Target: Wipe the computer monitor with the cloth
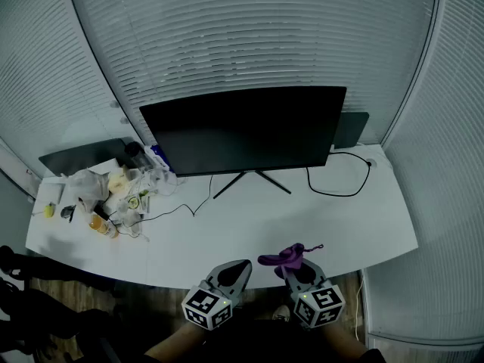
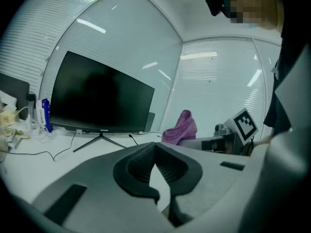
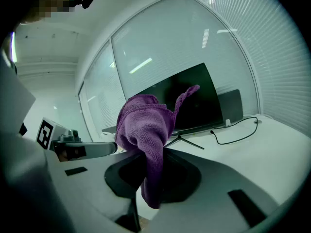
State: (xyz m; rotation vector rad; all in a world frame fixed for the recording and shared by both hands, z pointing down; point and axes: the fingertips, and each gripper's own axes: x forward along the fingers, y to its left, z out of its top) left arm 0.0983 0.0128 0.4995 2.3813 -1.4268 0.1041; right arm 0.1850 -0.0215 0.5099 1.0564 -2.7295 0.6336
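While the smooth white desk carries the flat black monitor, upright, long axis left-right, screen facing the person, the right claw pinches a bunched, fuzzy purple cloth above the desk's near edge, and the left claw is closed, empty.

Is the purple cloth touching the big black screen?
No, the cloth is pinched in the right gripper at the desk's near edge, well apart from the monitor.
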